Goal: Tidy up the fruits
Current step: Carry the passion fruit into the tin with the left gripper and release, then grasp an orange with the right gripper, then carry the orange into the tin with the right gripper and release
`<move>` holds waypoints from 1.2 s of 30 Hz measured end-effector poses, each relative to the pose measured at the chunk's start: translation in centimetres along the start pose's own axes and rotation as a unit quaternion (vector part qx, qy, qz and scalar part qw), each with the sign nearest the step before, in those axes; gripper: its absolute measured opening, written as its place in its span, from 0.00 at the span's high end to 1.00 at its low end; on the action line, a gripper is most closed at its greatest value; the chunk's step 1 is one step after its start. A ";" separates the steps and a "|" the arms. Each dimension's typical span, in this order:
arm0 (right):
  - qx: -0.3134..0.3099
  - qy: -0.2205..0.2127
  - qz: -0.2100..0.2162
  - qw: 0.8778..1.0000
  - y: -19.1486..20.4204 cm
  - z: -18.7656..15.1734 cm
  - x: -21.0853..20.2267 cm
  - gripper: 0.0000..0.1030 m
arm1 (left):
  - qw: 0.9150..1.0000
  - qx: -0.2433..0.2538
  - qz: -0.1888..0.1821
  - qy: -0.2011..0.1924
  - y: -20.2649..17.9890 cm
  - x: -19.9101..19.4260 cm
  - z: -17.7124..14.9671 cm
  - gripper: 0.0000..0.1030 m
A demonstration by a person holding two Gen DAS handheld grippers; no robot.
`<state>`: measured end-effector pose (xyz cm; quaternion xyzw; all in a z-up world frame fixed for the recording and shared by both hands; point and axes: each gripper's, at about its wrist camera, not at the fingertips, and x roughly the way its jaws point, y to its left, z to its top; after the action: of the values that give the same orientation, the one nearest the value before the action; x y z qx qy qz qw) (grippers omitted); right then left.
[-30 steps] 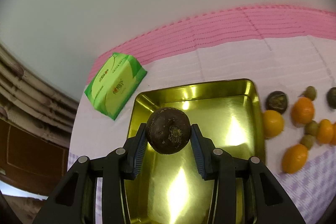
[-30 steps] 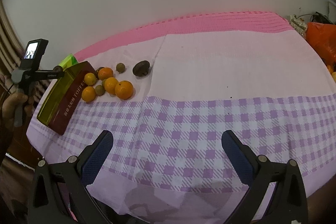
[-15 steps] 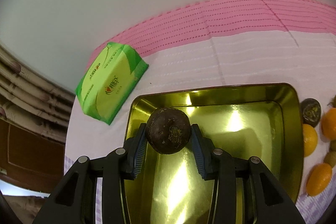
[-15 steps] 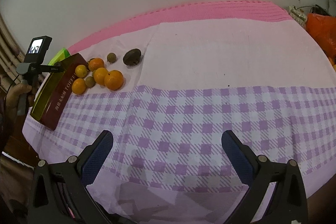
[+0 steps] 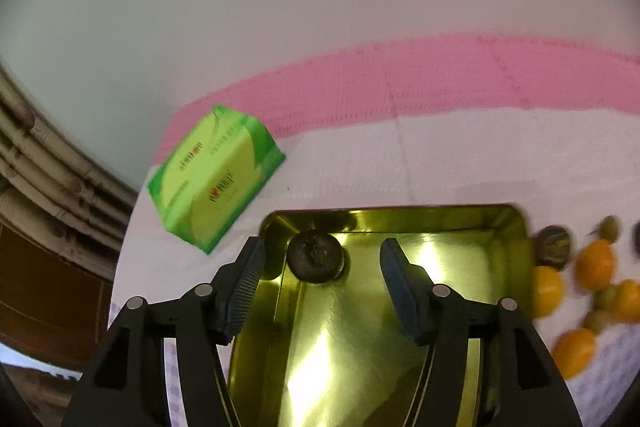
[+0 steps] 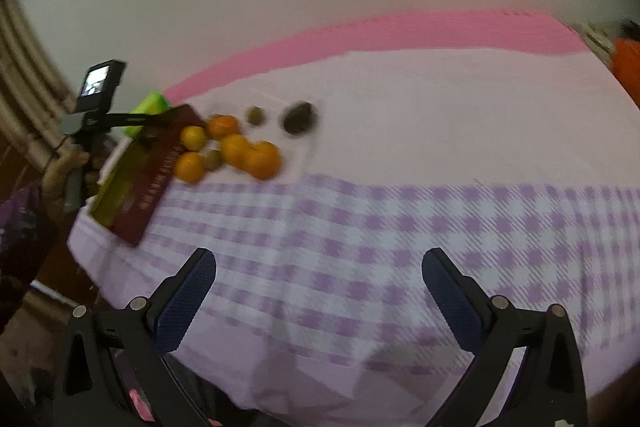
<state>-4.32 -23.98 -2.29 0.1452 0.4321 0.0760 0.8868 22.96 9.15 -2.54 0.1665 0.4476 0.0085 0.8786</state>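
Checked tablecloth [image 6: 360, 227], gold tin [image 5: 360, 347], loose fruits [image 6: 236, 147], green packet [image 5: 212, 179]
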 end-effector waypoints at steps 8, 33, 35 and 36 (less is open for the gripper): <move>-0.132 -0.009 0.048 0.990 4.5 3.0 1.7 0.07 | 0.995 -0.068 -0.054 -0.040 0.3 -10.2 -5.4 0.31; -0.253 0.109 0.012 0.961 6.8 6.6 14.5 0.67 | 0.988 -0.152 -0.013 0.015 1.0 -12.9 -19.2 0.28; -0.257 0.108 0.002 0.960 7.0 6.2 14.0 0.67 | 0.989 -0.148 -0.012 0.006 1.0 -13.3 -19.2 0.28; -0.256 0.104 0.000 0.961 7.2 6.1 13.4 0.67 | 0.989 -0.148 -0.010 0.001 1.0 -13.5 -19.0 0.28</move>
<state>8.64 -14.82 -6.32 -0.0954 0.4878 0.1983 0.8447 -0.02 13.31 -1.98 0.0303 0.4441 0.0662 0.8930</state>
